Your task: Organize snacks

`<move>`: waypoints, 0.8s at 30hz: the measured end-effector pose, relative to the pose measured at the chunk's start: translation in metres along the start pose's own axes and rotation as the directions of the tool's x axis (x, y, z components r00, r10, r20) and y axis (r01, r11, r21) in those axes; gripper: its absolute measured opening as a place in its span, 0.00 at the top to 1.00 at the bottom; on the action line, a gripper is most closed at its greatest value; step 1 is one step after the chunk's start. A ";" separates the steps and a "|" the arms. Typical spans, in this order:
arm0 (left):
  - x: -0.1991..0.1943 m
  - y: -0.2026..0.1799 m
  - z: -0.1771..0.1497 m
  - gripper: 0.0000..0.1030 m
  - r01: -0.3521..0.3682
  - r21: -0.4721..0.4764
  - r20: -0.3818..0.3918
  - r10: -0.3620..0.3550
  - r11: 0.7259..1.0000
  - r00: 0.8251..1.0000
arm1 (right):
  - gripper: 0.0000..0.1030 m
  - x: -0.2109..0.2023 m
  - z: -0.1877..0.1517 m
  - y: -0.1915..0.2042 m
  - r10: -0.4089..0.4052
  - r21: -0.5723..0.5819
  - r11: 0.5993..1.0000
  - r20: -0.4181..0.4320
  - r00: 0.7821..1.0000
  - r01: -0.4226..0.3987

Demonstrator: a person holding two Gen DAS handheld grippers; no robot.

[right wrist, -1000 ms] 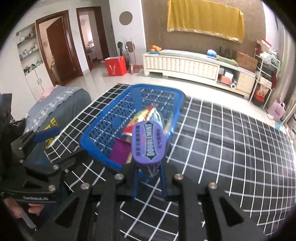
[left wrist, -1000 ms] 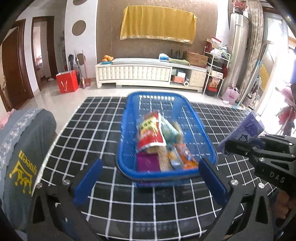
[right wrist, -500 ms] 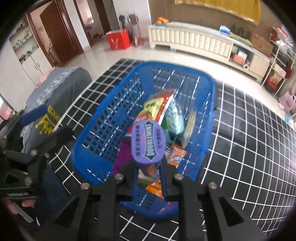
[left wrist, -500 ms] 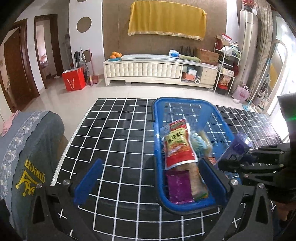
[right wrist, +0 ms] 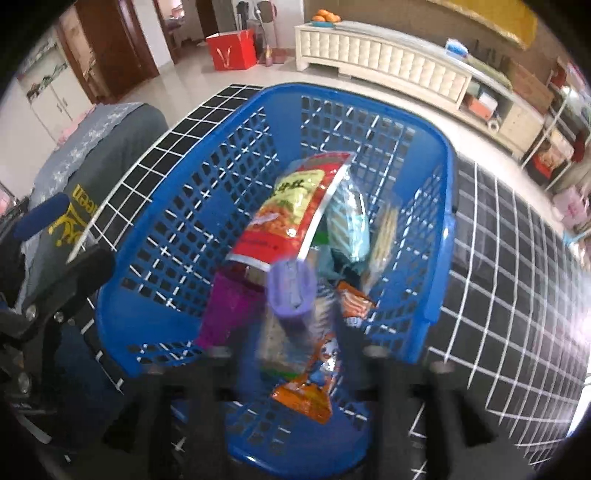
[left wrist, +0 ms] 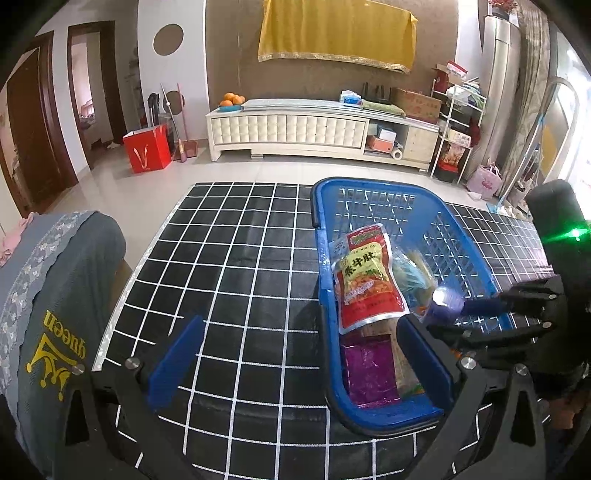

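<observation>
dropping a purple pack into the nearly full basket; right gripper is opening, left gripper is gaping empty.

Black grid cloth spans under and betw. the left jaws. Grey cover w/ yellow crown print left of the left jaw. Far ahead of the jaws: white cabinet w/ oranges on top, yellow cloth above, red bag on floor at left.
</observation>
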State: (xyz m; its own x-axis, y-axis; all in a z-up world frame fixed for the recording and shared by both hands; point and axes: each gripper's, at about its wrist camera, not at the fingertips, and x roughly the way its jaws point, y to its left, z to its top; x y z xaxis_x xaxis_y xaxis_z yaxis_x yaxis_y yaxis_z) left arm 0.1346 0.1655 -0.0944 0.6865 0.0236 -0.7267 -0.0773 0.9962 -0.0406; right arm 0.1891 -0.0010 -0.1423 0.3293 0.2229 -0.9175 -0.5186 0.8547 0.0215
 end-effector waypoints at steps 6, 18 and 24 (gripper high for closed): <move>-0.016 -0.007 -0.006 0.00 0.006 0.013 0.016 -0.006 1.000 1.000 | 0.17 -0.039 -0.011 0.008 -0.094 -0.062 0.993 0.147 0.985 0.104; -0.086 -0.044 -0.019 0.00 0.063 0.045 0.127 -0.068 0.997 0.990 | 0.00 -0.131 -0.066 -0.018 -0.165 0.129 0.984 0.395 0.904 0.123; -0.133 -0.074 -0.029 0.00 0.080 0.085 0.196 -0.096 0.993 0.976 | 0.00 -0.174 -0.106 -0.029 -0.204 0.200 0.972 0.472 0.858 0.121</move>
State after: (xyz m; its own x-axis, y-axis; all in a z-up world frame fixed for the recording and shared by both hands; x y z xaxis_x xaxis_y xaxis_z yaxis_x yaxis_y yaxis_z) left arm 0.0279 0.0857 -0.0151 0.8190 -0.0559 -0.5711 0.0400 0.9984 -0.0404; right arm 0.0628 -0.1143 -0.0257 0.7603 0.2383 -0.6043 -0.3065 0.9518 -0.0104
